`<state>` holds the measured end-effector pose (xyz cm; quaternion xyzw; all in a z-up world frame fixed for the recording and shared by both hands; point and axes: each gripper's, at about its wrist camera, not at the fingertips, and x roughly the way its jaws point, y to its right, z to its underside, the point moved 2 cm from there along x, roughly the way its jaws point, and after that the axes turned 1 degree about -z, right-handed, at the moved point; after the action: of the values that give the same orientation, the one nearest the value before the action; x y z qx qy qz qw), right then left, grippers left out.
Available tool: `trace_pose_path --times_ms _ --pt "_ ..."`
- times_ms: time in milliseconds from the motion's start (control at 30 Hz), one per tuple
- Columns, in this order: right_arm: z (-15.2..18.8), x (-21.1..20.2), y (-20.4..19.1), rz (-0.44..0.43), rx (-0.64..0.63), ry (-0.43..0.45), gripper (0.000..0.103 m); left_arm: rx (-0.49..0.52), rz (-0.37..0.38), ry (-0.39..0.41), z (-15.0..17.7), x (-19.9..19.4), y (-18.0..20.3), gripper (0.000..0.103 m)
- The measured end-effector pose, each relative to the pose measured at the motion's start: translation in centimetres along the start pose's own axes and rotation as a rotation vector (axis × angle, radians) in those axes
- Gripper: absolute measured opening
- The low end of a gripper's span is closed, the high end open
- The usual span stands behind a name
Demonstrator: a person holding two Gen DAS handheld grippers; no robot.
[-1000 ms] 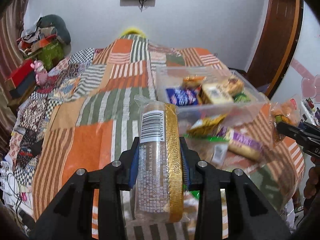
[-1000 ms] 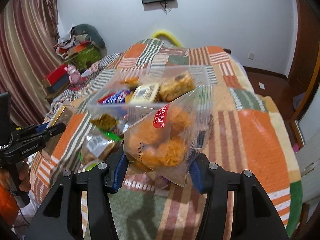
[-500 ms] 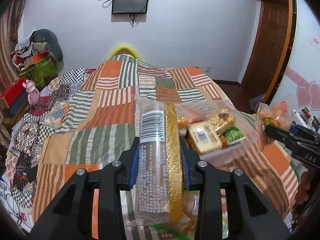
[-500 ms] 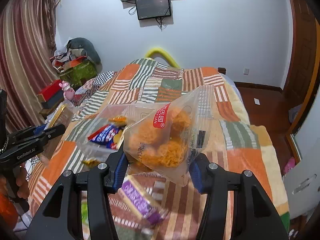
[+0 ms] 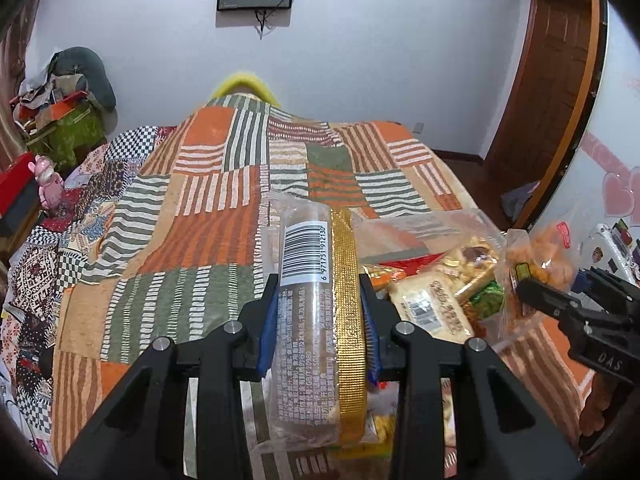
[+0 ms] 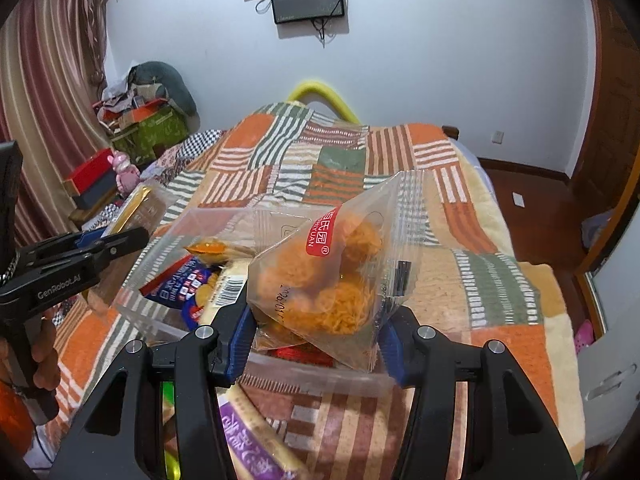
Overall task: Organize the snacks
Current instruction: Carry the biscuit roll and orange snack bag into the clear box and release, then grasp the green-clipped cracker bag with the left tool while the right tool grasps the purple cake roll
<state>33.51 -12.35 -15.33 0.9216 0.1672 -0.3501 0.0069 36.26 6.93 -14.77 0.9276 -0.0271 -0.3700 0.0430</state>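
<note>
My left gripper (image 5: pixel 320 324) is shut on a long clear packet with a gold strip and a barcode (image 5: pixel 316 304), held above the bed. My right gripper (image 6: pixel 316 332) is shut on a clear bag of orange crispy snacks (image 6: pixel 328 280), held over the near edge of a clear plastic bin (image 6: pixel 168 240). The bin (image 5: pixel 424 224) holds several packaged snacks. The bag and right gripper also show in the left wrist view (image 5: pixel 532 264), at the right. The left gripper with its packet shows in the right wrist view (image 6: pixel 120 240), left of the bin.
A patchwork quilt (image 5: pixel 200 216) covers the bed. A purple snack packet (image 6: pixel 248 440) and a green packet lie loose on the quilt near me. Boxes and a pink toy (image 5: pixel 48 184) sit at the far left. A wooden door (image 5: pixel 560 80) stands at the right.
Both grippers have come down and closer to the bin with their snacks still held. The orange bag now hangs over the bin's near edge.
</note>
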Motion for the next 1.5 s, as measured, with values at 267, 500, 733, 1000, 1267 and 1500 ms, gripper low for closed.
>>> trace_pose_path --times_ms 267,500,733,1000,1267,1500 --pt "0.5 2.2 0.3 -0.016 -0.016 -0.055 0.051 -0.01 0.002 -0.034 -0.1 2.7 -0.1 0.036" --pt "0.8 2.8 0.7 -0.017 -0.021 -0.086 0.058 -0.011 -0.019 -0.048 -0.1 3.7 0.1 0.036" --pt "0.8 2.0 0.9 0.012 -0.034 -0.082 0.067 0.01 0.004 -0.022 0.1 1.5 0.4 0.039" --pt "1.0 -0.2 1.5 0.031 -0.024 -0.049 0.073 0.022 0.013 -0.028 1.9 -1.9 0.6 0.047" --pt "3.0 -2.0 0.3 -0.025 -0.048 -0.081 0.078 0.04 0.031 -0.061 5.4 -5.1 1.3 0.061" --pt "6.0 -1.7 -1.9 -0.063 -0.106 -0.159 0.078 0.051 0.092 -0.148 9.3 -5.4 1.9 0.066"
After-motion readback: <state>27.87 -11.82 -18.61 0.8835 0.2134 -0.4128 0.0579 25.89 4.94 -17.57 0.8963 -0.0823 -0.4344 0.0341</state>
